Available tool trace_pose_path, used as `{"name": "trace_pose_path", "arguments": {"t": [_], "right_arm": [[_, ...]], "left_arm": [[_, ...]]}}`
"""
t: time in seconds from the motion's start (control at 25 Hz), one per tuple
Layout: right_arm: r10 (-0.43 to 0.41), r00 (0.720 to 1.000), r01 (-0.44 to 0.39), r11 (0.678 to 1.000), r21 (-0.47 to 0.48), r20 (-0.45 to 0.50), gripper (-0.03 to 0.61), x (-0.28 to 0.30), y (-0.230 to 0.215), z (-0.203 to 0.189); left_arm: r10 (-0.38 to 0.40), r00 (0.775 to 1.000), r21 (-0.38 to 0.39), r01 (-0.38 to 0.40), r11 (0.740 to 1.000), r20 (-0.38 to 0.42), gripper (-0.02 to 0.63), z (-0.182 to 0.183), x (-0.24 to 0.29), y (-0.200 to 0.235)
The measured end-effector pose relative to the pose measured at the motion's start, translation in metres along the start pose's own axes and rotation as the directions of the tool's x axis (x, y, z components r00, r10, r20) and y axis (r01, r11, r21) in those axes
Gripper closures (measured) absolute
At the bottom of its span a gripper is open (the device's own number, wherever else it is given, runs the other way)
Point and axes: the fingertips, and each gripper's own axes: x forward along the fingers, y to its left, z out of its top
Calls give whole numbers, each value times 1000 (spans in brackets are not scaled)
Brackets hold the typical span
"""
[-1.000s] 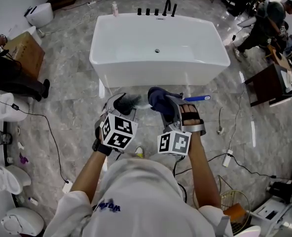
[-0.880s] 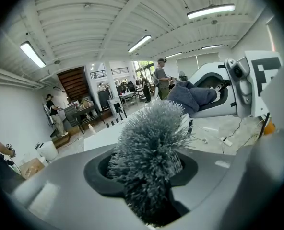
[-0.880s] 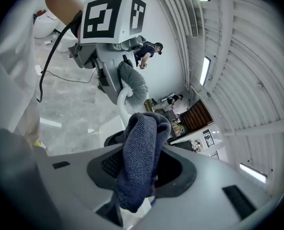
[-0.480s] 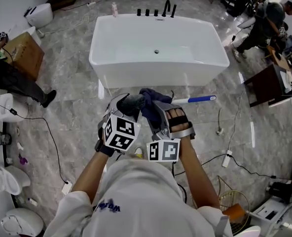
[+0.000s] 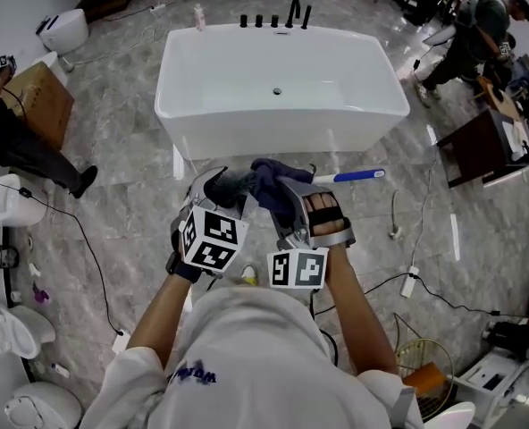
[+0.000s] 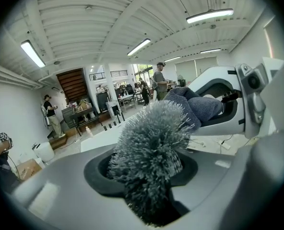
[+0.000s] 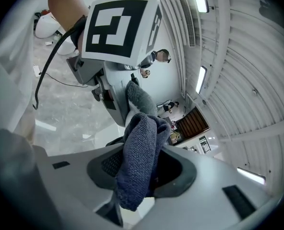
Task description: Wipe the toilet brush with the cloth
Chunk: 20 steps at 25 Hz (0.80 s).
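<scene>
Left tongs [image 5: 218, 193] clamp the toilet brush [image 6: 149, 143]; right tongs [image 5: 282, 206] (closing) pinch the cloth [image 7: 139, 162].

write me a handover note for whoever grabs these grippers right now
Left gripper: shut on the grey-bristled toilet brush at its head end; its white handle with blue tip sticks out to the right.
Right gripper: shut on the dark blue cloth, which touches the bristles.
Both are held in the air in front of the white bathtub.
Done: brush and cloth picked up and brought together.
Left: how much is wiped can't be told; rub the cloth round the bristles, then along the handle.
</scene>
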Motion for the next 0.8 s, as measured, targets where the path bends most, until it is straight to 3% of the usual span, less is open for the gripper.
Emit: {"name": "trace_pose_path", "arguments": {"t": [0.36, 0.8], "right_arm": [[-76, 984, 88, 994, 71, -158, 431, -18, -36, -78], [-72, 989, 82, 994, 75, -126, 433, -11, -26, -58]], "left_arm": [[19, 1000, -13, -19, 1000, -2, 431, -5, -6, 9], [19, 1000, -12, -19, 1000, -8, 431, -5, -3, 8]]}}
